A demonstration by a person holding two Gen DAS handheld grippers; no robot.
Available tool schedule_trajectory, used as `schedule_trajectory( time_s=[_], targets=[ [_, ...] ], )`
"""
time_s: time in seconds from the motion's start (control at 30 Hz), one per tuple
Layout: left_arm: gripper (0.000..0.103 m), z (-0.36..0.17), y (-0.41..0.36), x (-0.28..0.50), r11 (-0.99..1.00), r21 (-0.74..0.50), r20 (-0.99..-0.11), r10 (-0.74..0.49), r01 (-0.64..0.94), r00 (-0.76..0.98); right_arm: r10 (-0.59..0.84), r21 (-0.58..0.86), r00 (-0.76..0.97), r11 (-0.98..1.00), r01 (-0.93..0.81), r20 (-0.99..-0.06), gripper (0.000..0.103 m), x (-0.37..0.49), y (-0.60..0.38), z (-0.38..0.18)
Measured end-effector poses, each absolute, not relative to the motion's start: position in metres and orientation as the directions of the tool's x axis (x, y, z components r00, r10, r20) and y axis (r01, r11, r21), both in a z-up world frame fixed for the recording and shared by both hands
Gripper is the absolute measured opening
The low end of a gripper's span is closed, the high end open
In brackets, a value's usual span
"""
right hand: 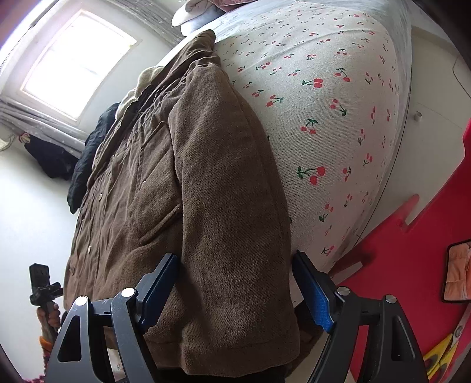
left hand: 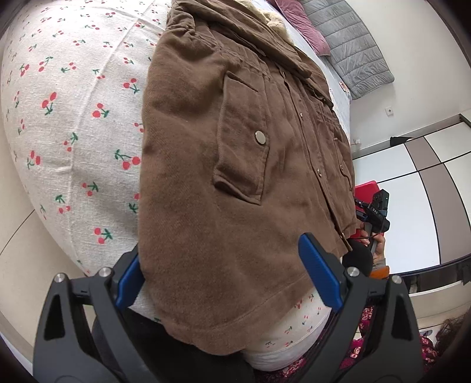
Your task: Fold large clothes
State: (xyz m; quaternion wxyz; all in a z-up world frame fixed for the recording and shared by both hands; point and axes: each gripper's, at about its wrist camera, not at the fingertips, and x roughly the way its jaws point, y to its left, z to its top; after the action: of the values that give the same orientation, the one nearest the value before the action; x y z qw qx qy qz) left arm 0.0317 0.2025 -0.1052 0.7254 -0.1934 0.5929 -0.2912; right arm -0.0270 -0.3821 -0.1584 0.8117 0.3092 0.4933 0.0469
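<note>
Jacket (left hand: 235,165) spread flat on cherry-print bed (left hand: 73,117), sleeves apparently tucked in, hem overhanging near edge, likely staged for bottom-up fold. Left gripper (left hand: 229,274) wide open, straddling hem, gripping nothing. Right gripper (right hand: 235,282) wide open around hem corner, no hold either. Long axis running hem to collar, collar pointing away toward pillows (left hand: 303,26).

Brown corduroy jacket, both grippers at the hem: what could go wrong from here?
1. Both sets of fingers stand open around the brown corduroy jacket; the thick padded sleeve fold may slip from the right gripper.
2. The hem overhangs the cherry-print bedsheet edge; the left gripper could drag the jacket off.
</note>
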Motion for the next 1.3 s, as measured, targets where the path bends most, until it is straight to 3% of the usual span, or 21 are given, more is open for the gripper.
schedule_trajectory(
  time_s=[0.17,0.33,0.47,0.57,0.63,0.73,1.1,1.3],
  targets=[
    [0.094,-0.108,0.205,0.026,0.712,-0.678,-0.703,-0.700,0.182,0.120,0.425,0.587,0.509,0.782,0.209,-0.748,0.079,-0.029,-0.379,-0.162],
    [0.084,-0.108,0.202,0.022,0.706,-0.684,-0.699,-0.706,0.181,0.111,0.418,0.576,0.509,0.793,0.199,-0.752,0.064,-0.033,-0.375,-0.157],
    [0.070,-0.107,0.197,0.017,0.726,-0.662,-0.722,-0.684,0.183,0.104,0.398,0.551,0.514,0.814,0.184,-0.760,0.034,-0.040,-0.373,-0.146],
    [0.047,-0.103,0.192,0.013,0.766,-0.613,-0.760,-0.639,0.197,0.118,0.382,0.527,0.524,0.835,0.157,-0.761,0.013,-0.044,-0.364,-0.134],
    [0.027,-0.101,0.192,0.011,0.765,-0.616,-0.757,-0.641,0.189,0.127,0.377,0.522,0.539,0.842,0.139,-0.753,0.012,-0.044,-0.357,-0.124],
    [0.018,-0.093,0.193,0.011,0.744,-0.645,-0.727,-0.668,0.178,0.156,0.377,0.527,0.570,0.842,0.118,-0.730,0.010,-0.044,-0.351,-0.109],
    [0.014,-0.022,0.190,0.033,0.635,-0.730,-0.549,-0.765,0.252,0.337,0.372,0.557,0.745,0.831,-0.002,-0.553,0.009,-0.021,-0.339,-0.018],
    [0.014,0.019,0.188,0.085,0.635,-0.717,-0.501,-0.756,0.286,0.422,0.356,0.550,0.796,0.834,-0.033,-0.490,0.009,0.033,-0.335,0.020]
  ],
)
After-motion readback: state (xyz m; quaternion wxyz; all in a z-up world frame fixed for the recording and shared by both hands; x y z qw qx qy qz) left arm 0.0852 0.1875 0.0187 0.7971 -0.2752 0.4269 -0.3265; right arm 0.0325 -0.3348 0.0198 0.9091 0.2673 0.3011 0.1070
